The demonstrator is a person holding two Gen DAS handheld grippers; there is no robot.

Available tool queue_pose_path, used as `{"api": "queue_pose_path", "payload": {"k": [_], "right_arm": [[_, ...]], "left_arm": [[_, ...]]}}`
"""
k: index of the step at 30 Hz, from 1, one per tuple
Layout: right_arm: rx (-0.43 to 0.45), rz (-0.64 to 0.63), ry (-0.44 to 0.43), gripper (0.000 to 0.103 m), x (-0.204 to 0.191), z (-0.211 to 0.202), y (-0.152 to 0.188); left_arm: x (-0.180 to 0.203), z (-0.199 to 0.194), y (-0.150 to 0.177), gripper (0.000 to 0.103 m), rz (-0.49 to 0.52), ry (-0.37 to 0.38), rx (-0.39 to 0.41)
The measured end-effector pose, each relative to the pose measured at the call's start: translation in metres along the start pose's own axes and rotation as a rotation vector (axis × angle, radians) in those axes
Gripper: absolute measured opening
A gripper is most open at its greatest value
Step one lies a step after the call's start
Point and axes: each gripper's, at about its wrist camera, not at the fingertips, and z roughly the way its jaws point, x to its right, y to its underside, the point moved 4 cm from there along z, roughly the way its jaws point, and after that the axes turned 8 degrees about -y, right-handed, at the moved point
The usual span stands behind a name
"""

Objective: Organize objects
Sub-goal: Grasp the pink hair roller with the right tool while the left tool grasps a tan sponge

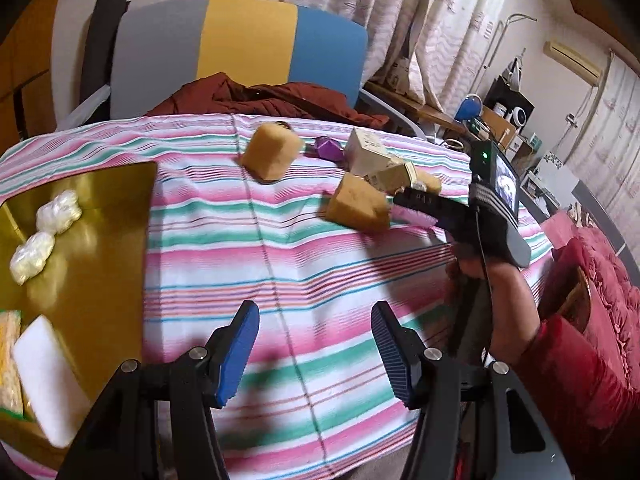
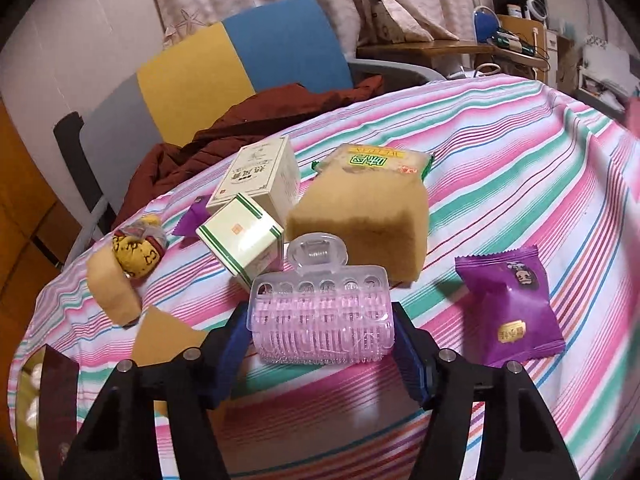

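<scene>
your right gripper [image 2: 322, 336] clamped on pink hair roller [image 2: 320, 320], just in front of tan sponge [image 2: 360, 220] on striped cloth [image 2: 520, 168]. your left gripper [image 1: 316, 344] half open, empty, gold tray [image 1: 80, 240] beside it.

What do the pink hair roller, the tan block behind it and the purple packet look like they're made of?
Hair roller: translucent pink plastic, glossy, with moulded ridges and holes. Tan block: probably sponge or foam, matte with a fuzzy, porous face. Purple packet: thin printed plastic film, likely; it has crimped zigzag edges and a slight sheen.
</scene>
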Motion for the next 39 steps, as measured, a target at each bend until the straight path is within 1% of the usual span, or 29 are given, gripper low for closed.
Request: {"api": "queue_pose_path", "payload": {"k": [5,9,12,14,16,20,25,29,34,37,39], "right_arm": [[0.024,-0.044,0.028,0.066,0.011,-0.023,0.018],[0.088,-0.043,0.079,0.066,0.027,-0.043,0.031],[0.115,-0.028,0.07,0.066,0.032,-0.048,0.035],[0.121,-0.041,0.068,0.066,0.03,-0.046,0.035],[0.125,-0.04,0.058,0.067,0.03,-0.045,0.036],[0.134,-0.031,0.044,0.067,0.031,-0.046,0.037],[0.14,-0.032,0.044,0.067,0.032,-0.046,0.038],[0.143,-0.031,0.042,0.067,0.032,-0.046,0.038],[0.142,-0.031,0.041,0.067,0.032,-0.046,0.038],[0.142,-0.031,0.042,0.067,0.032,-0.046,0.038],[0.142,-0.032,0.043,0.067,0.032,-0.046,0.038]], "left_arm": [[0.019,0.022,-0.018,0.06,0.046,-0.002,-0.003],[0.042,0.046,-0.033,0.061,0.11,-0.001,0.001],[0.058,0.066,-0.043,0.063,0.154,-0.009,-0.003],[0.069,0.081,-0.052,0.068,0.184,0.005,-0.007],[0.076,0.094,-0.061,0.069,0.215,-0.005,-0.002],[0.08,0.118,-0.077,0.07,0.223,0.006,-0.017],[0.088,0.139,-0.082,0.07,0.271,-0.001,-0.033],[0.092,0.149,-0.077,0.071,0.323,-0.037,-0.027],[0.092,0.153,-0.075,0.072,0.322,-0.04,0.011],[0.093,0.154,-0.071,0.071,0.339,-0.055,0.044],[0.092,0.154,-0.072,0.07,0.333,-0.057,0.051]]}}
